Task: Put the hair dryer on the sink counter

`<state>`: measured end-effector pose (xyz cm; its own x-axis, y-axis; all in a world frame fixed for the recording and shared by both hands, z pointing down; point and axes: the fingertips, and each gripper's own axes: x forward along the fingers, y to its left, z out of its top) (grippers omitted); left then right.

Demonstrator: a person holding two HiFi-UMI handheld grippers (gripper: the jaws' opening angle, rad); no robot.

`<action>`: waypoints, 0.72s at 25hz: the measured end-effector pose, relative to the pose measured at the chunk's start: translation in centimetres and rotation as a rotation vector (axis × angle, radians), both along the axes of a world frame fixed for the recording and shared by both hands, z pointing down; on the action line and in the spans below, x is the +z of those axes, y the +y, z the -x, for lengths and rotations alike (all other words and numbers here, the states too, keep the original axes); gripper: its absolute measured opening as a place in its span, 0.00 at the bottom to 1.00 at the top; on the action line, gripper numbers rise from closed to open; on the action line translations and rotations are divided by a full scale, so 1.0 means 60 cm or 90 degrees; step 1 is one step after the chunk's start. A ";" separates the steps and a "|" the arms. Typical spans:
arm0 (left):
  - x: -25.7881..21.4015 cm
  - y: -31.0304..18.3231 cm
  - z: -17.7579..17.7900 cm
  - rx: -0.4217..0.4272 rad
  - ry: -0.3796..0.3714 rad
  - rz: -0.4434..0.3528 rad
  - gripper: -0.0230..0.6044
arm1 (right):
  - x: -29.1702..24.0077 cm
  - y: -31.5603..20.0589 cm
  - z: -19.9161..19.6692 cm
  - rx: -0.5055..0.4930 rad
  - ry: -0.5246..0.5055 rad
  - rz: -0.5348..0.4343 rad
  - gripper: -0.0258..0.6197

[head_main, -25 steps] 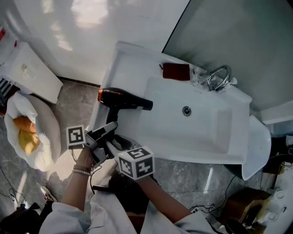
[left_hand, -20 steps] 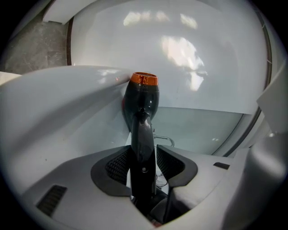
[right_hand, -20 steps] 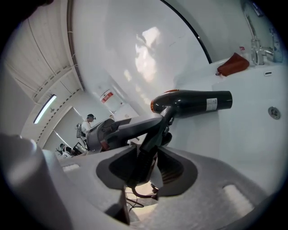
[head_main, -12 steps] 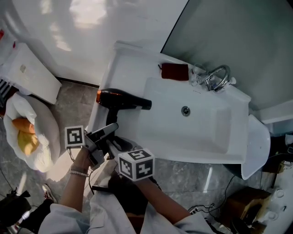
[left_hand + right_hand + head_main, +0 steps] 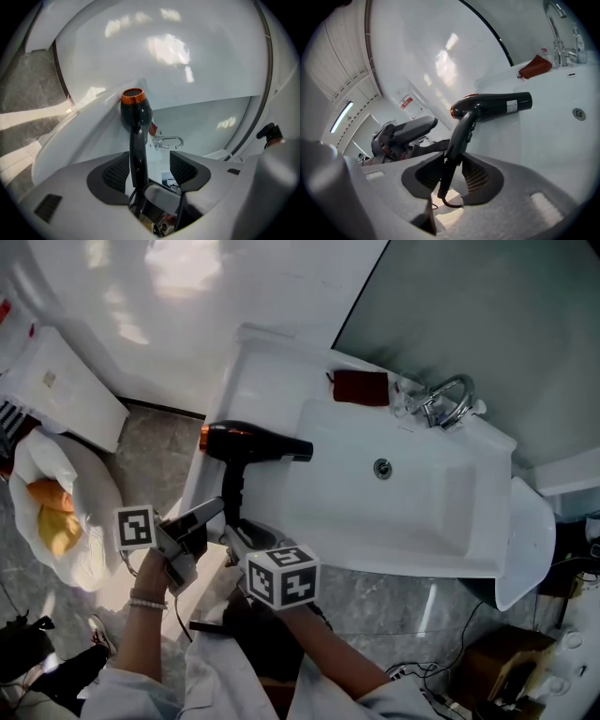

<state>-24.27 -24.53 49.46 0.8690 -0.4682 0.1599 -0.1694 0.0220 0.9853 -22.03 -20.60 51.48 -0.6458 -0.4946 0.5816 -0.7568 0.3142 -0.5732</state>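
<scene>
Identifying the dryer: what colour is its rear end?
Orange, on the black dryer; left gripper view.

Head view looks steeply down; both gripper views closely face the hair dryer (image 5: 248, 443).

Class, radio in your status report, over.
Left gripper jaws just opened. Right gripper jaws closing on hair dryer handle. Lying on sink counter edge. Nothing blocking.

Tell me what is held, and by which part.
The hair dryer, at its handle's lower end, by the right gripper, whose jaws have just been closing.
</scene>
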 end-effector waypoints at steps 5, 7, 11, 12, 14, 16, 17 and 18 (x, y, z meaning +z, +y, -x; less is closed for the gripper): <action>-0.022 -0.005 0.042 -0.035 -0.026 -0.038 0.44 | 0.023 0.005 0.007 -0.015 0.018 0.013 0.22; -0.032 -0.005 0.043 -0.039 -0.027 -0.052 0.44 | 0.033 0.006 0.008 -0.018 0.024 0.017 0.21; -0.038 -0.004 0.047 -0.048 -0.077 -0.084 0.25 | 0.035 0.004 0.016 -0.031 0.018 0.020 0.21; -0.038 -0.003 0.049 -0.047 -0.091 -0.092 0.20 | 0.036 0.003 0.019 -0.035 0.017 0.019 0.21; -0.042 -0.002 0.048 -0.042 -0.109 -0.110 0.13 | 0.038 0.002 0.022 -0.037 0.013 0.018 0.21; -0.050 -0.001 0.045 -0.035 -0.118 -0.130 0.06 | 0.038 0.003 0.024 -0.038 0.003 0.022 0.21; -0.053 -0.001 0.043 -0.032 -0.122 -0.137 0.05 | 0.037 0.003 0.024 -0.039 -0.001 0.025 0.21; -0.056 0.000 0.040 -0.028 -0.125 -0.142 0.05 | 0.037 0.004 0.025 -0.041 -0.005 0.028 0.21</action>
<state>-26.68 -24.51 46.10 0.8095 -0.5473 0.2125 -0.3614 -0.1793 0.9150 -23.50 -20.35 53.69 -0.6799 -0.4261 0.5967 -0.7314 0.3362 -0.5933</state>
